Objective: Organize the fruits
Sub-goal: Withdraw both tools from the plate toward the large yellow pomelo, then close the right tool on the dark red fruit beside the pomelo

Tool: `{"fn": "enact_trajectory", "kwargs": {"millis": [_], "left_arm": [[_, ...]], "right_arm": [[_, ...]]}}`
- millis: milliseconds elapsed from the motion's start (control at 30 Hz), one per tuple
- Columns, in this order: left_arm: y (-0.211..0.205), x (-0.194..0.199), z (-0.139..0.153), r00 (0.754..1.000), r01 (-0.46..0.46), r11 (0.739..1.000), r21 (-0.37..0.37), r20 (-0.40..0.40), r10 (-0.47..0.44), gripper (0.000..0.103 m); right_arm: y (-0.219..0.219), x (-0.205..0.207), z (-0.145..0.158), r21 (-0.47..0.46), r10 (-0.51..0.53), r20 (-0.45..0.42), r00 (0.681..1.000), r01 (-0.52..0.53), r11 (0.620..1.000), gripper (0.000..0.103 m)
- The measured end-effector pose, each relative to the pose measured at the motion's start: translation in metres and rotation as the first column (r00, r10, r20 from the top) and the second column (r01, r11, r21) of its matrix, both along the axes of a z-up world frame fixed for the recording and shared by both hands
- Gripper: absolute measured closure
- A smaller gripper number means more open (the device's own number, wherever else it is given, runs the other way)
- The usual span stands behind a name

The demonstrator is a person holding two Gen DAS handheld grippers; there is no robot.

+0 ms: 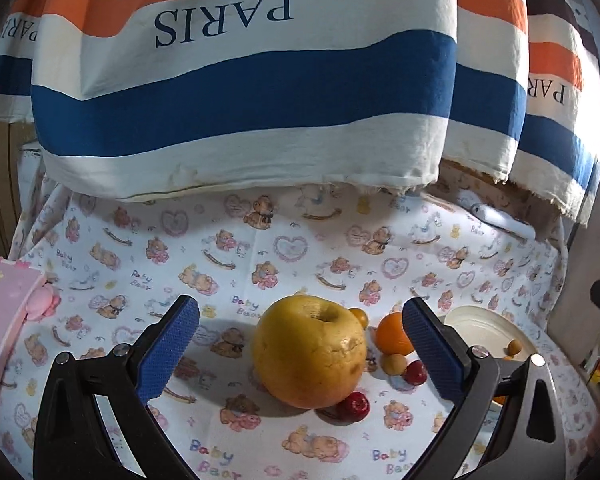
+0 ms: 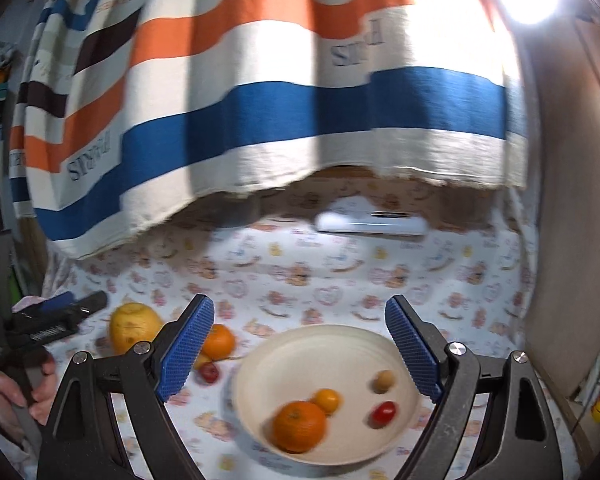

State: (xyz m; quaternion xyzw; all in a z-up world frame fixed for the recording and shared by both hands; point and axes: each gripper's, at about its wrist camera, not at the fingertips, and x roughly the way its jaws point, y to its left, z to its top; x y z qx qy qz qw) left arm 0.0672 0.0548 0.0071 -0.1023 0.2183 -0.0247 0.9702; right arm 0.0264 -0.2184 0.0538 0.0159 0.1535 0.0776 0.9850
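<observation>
The left hand-held gripper [image 1: 300, 344] stands wide with nothing between its blue pads, lined up on the big yellow fruit [image 1: 309, 351] that sits on the bear-print cloth [image 1: 260, 256] over the bench; that wide spread looks chosen to clear so broad a fruit. Clustered at the fruit's right and near side lie an orange [image 1: 392, 336], a small tan fruit [image 1: 394, 364] and two small red fruits [image 1: 416, 372], all loose on the cloth and not yet sorted. To their right is the cream plate [image 2: 340, 344], where the collecting seems to go on: it already carries a large orange [image 2: 299, 426], a smaller orange fruit [image 2: 327, 400], a tan one [image 2: 382, 381] and a red one [image 2: 384, 412]. The right hand-held gripper [image 2: 300, 344] hangs over the plate, jaws wide and empty. A striped cloth marked PARIS [image 1: 260, 80] hangs at the far side.
</observation>
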Motion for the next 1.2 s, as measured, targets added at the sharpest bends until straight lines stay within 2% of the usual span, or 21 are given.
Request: {"fn": "enact_trajectory", "kwargs": {"millis": [167, 333, 500, 567, 667, 733, 833, 900, 1000, 1033, 1133, 1200], "left_arm": [[-0.002, -0.003, 0.005, 1.000, -0.004, 1.000, 0.020, 0.008, 0.004, 0.002], [0.007, -0.006, 0.009, 0.999, -0.031, 0.999, -0.014, 0.010, 0.031, 0.002], [0.021, -0.005, 0.009, 0.997, -0.080, 0.996, -0.044, 0.002, 0.080, 0.002], [0.026, -0.005, 0.010, 0.996, -0.091, 0.994, -0.064, 0.002, 0.091, 0.002], [0.032, -0.004, 0.010, 0.995, -0.104, 0.993, -0.054, 0.009, 0.104, 0.002], [0.034, -0.003, 0.010, 0.992, -0.128, 0.991, -0.032, 0.015, 0.128, 0.002], [0.040, -0.002, 0.010, 0.992, -0.130, 0.990, -0.061, 0.001, 0.130, 0.002], [0.042, -0.003, 0.011, 0.992, -0.125, 0.989, -0.078, -0.002, 0.125, 0.002], [0.042, -0.003, 0.012, 0.991, -0.136, 0.988, -0.070, -0.007, 0.136, 0.002], [0.042, -0.003, 0.012, 0.991, -0.137, 0.988, -0.069, -0.011, 0.137, 0.002], [0.042, -0.001, 0.010, 0.990, -0.141, 0.988, -0.065, -0.035, 0.139, 0.002], [0.040, 0.000, 0.010, 0.990, -0.133, 0.990, -0.049, -0.048, 0.131, 0.002]], "right_arm": [[0.035, 0.011, 0.004, 0.001, 0.037, -0.021, 0.999, -0.037, 0.999, 0.014], [0.061, 0.035, 0.004, 0.010, 0.059, -0.058, 0.997, -0.059, 0.998, 0.014], [0.075, 0.066, -0.013, 0.034, 0.094, -0.188, 0.978, -0.089, 0.995, 0.014], [0.078, 0.077, -0.022, 0.044, 0.103, -0.235, 0.966, -0.096, 0.994, 0.020], [0.082, 0.087, -0.037, 0.046, 0.128, -0.279, 0.952, -0.120, 0.992, 0.027], [0.084, 0.090, -0.046, 0.042, 0.151, -0.297, 0.943, -0.145, 0.989, 0.029], [0.091, 0.090, -0.057, 0.005, 0.192, -0.307, 0.932, -0.200, 0.980, 0.031], [0.094, 0.093, -0.063, -0.016, 0.199, -0.325, 0.925, -0.216, 0.976, 0.037], [0.093, 0.100, -0.070, 0.015, 0.222, -0.377, 0.899, -0.234, 0.972, 0.046], [0.094, 0.101, -0.072, 0.010, 0.223, -0.391, 0.893, -0.238, 0.971, 0.050], [0.098, 0.104, -0.077, -0.042, 0.191, -0.429, 0.883, -0.231, 0.972, 0.053], [0.099, 0.107, -0.082, -0.041, 0.193, -0.456, 0.869, -0.237, 0.971, 0.057]]}}
